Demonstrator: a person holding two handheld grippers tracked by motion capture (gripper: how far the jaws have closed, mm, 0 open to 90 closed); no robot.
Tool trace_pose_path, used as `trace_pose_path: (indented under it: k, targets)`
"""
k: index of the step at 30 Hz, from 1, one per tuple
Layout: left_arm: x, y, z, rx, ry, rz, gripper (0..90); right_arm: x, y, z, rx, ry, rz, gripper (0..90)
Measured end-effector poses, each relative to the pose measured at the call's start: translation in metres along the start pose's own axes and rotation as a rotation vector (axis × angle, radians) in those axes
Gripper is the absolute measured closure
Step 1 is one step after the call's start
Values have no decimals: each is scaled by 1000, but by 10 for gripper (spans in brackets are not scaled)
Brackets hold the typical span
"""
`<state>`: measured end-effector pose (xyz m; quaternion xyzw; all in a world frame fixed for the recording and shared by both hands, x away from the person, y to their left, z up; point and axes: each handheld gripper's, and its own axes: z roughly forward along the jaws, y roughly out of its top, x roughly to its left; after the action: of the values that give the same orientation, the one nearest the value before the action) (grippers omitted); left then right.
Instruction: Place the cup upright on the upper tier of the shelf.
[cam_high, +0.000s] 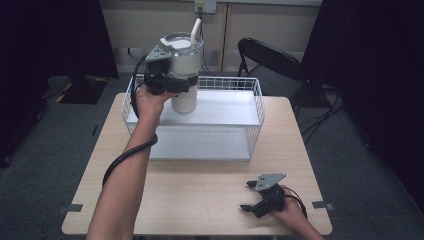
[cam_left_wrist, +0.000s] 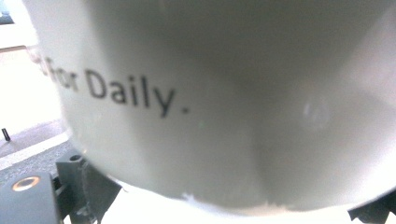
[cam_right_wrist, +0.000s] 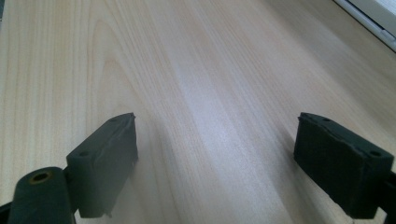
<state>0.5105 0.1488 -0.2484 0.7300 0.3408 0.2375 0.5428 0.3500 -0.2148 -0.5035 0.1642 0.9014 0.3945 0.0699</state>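
Now the left tongs (cam_high: 167, 82) clamp the white tumbler (cam_high: 185, 70) at mid-body, over the wire basket (cam_high: 252, 107) at the bench's (cam_high: 200, 195) far edge; smooth, rigid, probably slippery. The right tongs (cam_high: 252, 196) rest wide, near right corner.

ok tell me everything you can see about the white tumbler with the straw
The white tumbler is a tall cup that narrows toward its base, with a clear lid and a bent white straw rising from it. It looks smooth and matte; the left gripper view shows black lettering, "for Daily." It stands upright, gripped at mid-body by the left gripper, over the white wire basket. Whether its base touches the basket's shelf is unclear.
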Motion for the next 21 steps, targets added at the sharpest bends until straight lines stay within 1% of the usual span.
trace_pose_path:
  k: [4, 7, 9, 11, 13, 15, 21]
  targets:
    - [2, -2, -2, -2, -5, -3, 93, 0, 0, 0, 0, 0, 0, 131]
    - [2, -4, -3, -21, -6, -13, 93, 0, 0, 0, 0, 0, 0, 131]
    - [3, -6, -4, -27, -9, -12, 93, 0, 0, 0, 0, 0, 0, 130]
    - [3, -6, -5, -25, -7, 3, 93, 0, 0, 0, -1, 0, 0, 131]
    - [2, -7, -5, -27, -7, -2, 92, 0, 0, 0, -1, 0, 0, 131]
    - [2, -8, -6, -28, -15, 7, 92, 0, 0, 0, 0, 0, 0, 131]
    - [0, -10, -6, -42, -10, 16, 92, 0, 0, 0, -1, -1, 0, 131]
